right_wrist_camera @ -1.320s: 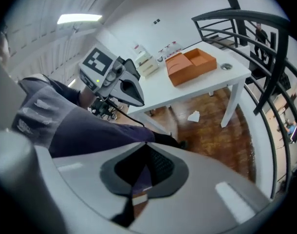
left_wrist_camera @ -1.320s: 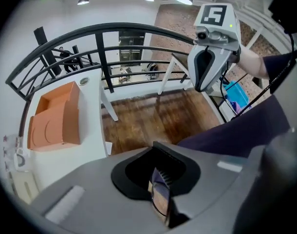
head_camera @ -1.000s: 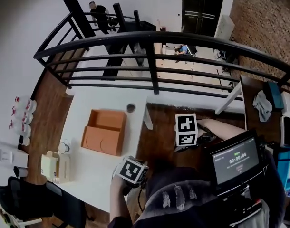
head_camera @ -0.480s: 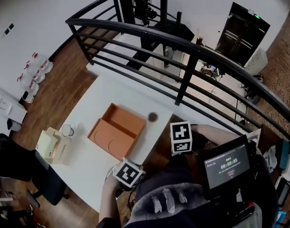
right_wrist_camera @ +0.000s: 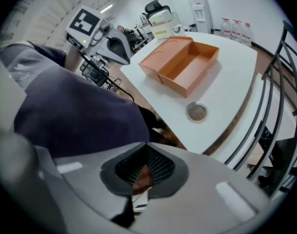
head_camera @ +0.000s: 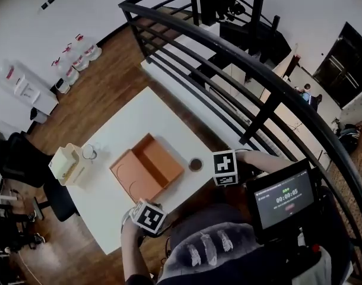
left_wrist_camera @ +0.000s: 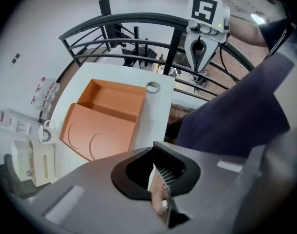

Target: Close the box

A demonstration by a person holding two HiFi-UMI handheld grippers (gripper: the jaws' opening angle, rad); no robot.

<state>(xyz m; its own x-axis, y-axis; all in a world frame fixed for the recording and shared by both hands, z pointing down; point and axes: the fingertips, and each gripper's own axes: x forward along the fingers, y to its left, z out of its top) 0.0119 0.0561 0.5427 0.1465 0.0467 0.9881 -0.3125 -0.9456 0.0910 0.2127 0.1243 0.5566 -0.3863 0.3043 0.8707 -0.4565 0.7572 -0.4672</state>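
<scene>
An orange cardboard box (head_camera: 159, 159) lies open on the white table (head_camera: 118, 138). Its lid (head_camera: 133, 179) is folded out flat beside the tray, with two curved cuts in it. The left gripper view shows the tray (left_wrist_camera: 115, 97) beyond the lid (left_wrist_camera: 97, 135). My left gripper (right_wrist_camera: 133, 56) hangs off the table's near edge, close to my body, shut and holding nothing. My right gripper (left_wrist_camera: 197, 66) is held up beside the table's corner, also shut and holding nothing. Neither touches the box.
A small round metal cap (head_camera: 195, 164) sits on the table next to the box. A cream container (head_camera: 67, 164) and a glass (head_camera: 89, 153) stand at the table's far left end. A black railing (head_camera: 246, 70) runs behind the table, and an office chair (head_camera: 27, 168) stands at the left.
The head camera has swung round, so the table and box sit differently in the picture. The box stays open. Both grippers stay near my body.
</scene>
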